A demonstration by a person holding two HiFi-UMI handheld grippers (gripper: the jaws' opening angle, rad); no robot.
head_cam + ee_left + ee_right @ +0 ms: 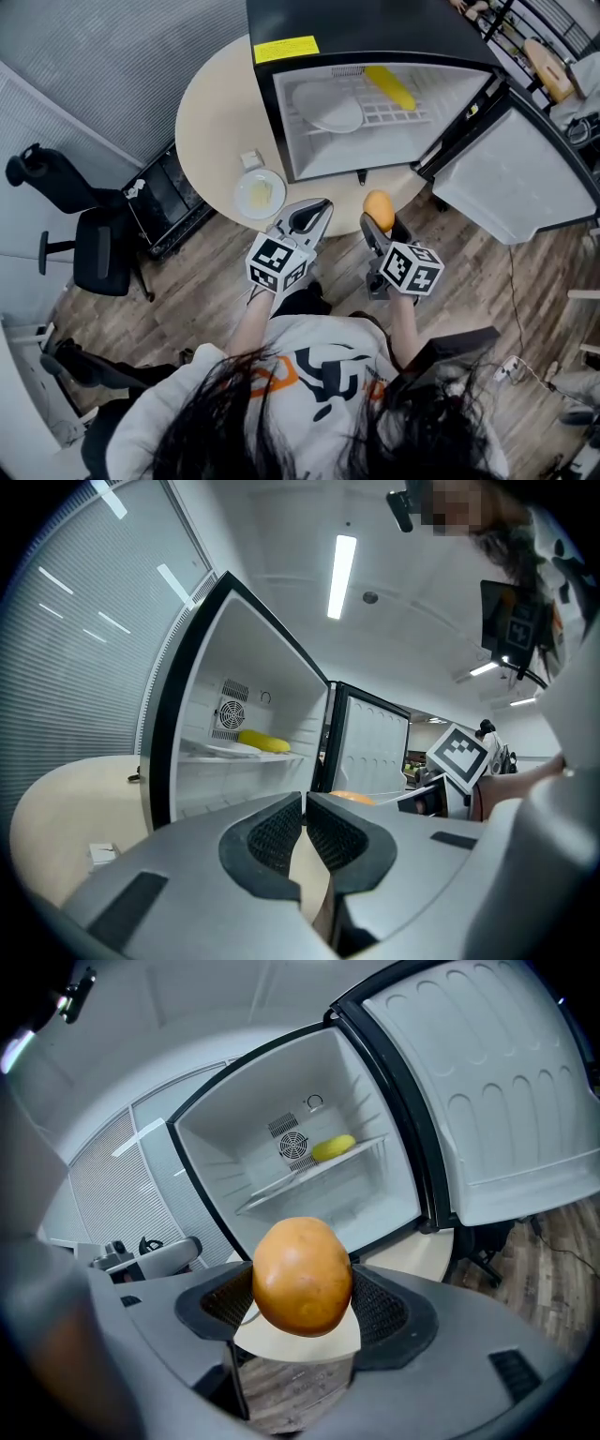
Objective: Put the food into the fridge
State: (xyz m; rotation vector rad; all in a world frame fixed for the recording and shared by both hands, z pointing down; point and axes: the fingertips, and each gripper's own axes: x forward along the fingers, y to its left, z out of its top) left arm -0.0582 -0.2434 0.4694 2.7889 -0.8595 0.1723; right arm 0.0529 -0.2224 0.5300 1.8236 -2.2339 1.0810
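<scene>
Head view: open fridge [375, 28] standing on a round worktop [216, 122], door [516, 187] swung to the right. Left gripper [314, 214] in front of it, fingers [277, 836] pressed together on nothing. Right gripper [379, 220] beside it. White plate [326, 106] and banana [389, 86] lie on the fridge shelf. Orange [302, 1277] is pinched between the right fingers [380, 1307], outside the fridge.

Office: swivel chair [98, 255], strip light [342, 574]
</scene>
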